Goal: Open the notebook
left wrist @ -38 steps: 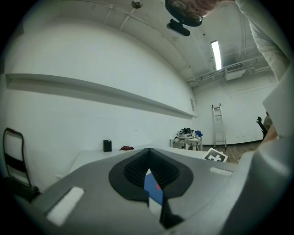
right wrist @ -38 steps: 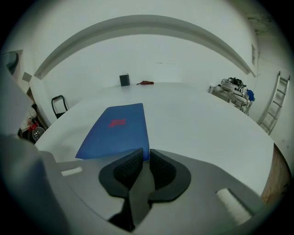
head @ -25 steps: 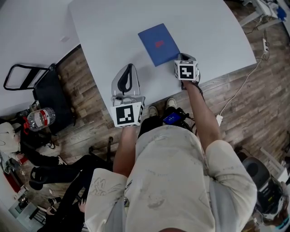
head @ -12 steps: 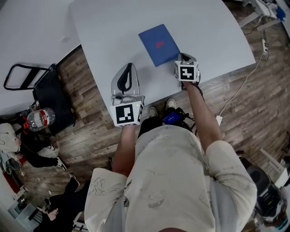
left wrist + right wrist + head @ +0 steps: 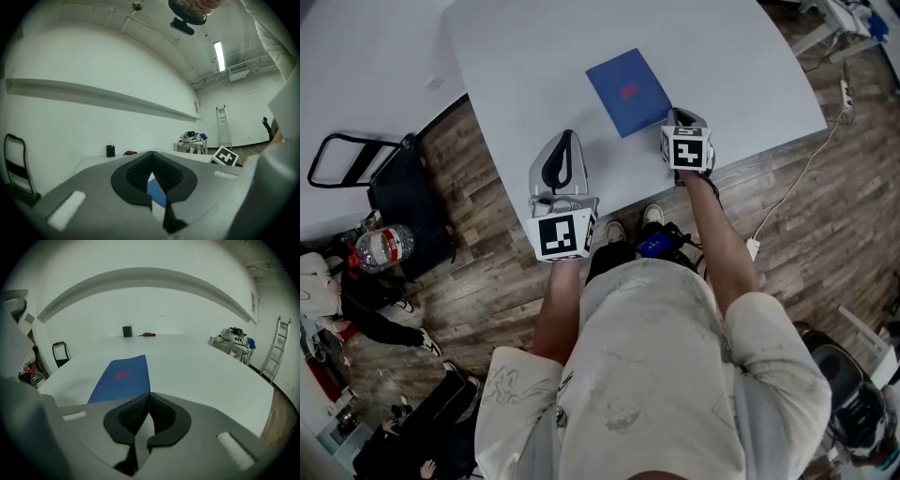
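Head view, looking steeply down: broad white counter (image 5: pixel 525 56), with one closed blue notebook (image 5: pixel 628 91) bearing a small red mark on its cover. Lying flat just ahead of the right hand-held gripper (image 5: pixel 675 118), near corner right at that tool's tips. Well ahead and off to the right of the left hand-held gripper (image 5: pixel 569 141), clearly apart from it.

Right gripper view: jaws pressed together, tips meeting at the notebook's near right corner and angled down toward the counter. Cannot tell whether a sliver of cover is caught between the pads or merely touched. Cover flat and shut, so opening judged not yet begun.

Left gripper view: jaws likewise pressed together on nothing, pointing level over the counter's near edge. Only a blue sliver of notebook glimpsed through the gap behind the tips.

Advice for doing this step well, offered as judgement:
- Catch the top cover alone at that corner, not the whole block of pages.
- Lift slowly, then swing the cover over toward the far long edge.
- Expect a thin book to slide on the smooth counter.
- Bring the left hand-held gripper forward to pin the lower pages if that happens.
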A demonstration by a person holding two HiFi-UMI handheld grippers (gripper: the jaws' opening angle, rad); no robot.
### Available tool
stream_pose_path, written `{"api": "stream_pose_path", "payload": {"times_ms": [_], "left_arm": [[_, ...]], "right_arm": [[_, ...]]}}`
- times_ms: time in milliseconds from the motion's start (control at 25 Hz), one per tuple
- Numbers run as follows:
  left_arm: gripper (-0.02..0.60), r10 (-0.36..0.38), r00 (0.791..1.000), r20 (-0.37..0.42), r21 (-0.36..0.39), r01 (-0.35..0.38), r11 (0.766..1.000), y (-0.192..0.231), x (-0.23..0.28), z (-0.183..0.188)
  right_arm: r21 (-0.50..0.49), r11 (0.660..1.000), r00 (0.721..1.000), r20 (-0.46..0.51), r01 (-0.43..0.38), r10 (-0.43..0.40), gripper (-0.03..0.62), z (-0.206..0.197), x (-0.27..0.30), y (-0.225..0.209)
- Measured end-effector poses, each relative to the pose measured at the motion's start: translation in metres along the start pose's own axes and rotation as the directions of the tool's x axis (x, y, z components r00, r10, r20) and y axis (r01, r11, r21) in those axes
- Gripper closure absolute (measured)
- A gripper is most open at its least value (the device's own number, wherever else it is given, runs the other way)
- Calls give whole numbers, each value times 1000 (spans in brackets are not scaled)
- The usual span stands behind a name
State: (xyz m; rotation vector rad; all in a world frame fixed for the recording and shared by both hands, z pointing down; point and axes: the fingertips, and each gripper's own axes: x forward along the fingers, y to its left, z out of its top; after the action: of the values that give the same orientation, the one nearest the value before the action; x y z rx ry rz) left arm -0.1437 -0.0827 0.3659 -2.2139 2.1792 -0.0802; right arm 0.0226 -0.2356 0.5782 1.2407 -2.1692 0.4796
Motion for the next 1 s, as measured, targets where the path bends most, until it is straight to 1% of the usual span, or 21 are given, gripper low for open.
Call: {"api": "stream_pose_path", "payload": {"times_ms": [560, 1000], "left_arm": [[563, -2, 1000, 16, -10, 2, 1000, 0, 2, -7], [563, 6, 1000, 3, -3, -6, 1000, 2, 3, -5]], "right_arm": [[-18, 1000, 998, 62, 3, -2, 586, 19, -11, 0], [-28, 1000, 992, 124, -14, 17, 587, 41, -24, 9]]}}
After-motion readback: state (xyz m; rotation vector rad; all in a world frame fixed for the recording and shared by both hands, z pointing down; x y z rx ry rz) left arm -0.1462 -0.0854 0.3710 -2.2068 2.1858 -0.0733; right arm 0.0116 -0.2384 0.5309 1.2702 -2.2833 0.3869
